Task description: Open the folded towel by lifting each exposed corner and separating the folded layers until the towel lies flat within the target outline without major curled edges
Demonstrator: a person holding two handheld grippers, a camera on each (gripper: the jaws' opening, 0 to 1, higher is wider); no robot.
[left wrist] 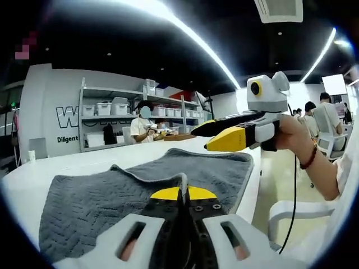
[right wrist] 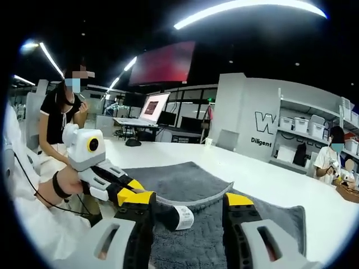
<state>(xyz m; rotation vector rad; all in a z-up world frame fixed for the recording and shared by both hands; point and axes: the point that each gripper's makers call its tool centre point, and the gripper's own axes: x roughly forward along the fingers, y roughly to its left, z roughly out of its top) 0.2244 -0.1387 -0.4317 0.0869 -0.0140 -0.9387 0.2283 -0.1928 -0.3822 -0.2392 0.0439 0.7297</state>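
- Left gripper view: we see the left gripper [left wrist: 183, 193] low over the grey towel [left wrist: 101, 196], its yellow-tipped jaws pressed together on a raised edge of the cloth, which stands up between the tips.
- We find the towel lying on the white bench [left wrist: 73, 162], spread across most of its near surface, with one fold line running across the middle.
- We see the right gripper [left wrist: 216, 137] entering from the right, held in a hand [left wrist: 289, 134] above the far side of the towel and clear of the cloth.
- Right gripper view: we see the right gripper's own jaws spread apart, with nothing between them, above the towel [right wrist: 185, 182].
- We see a white label [right wrist: 183, 217] at the towel edge held by the left gripper [right wrist: 130, 195].
- Shelving with white bins [left wrist: 104, 108] stands against the far wall.
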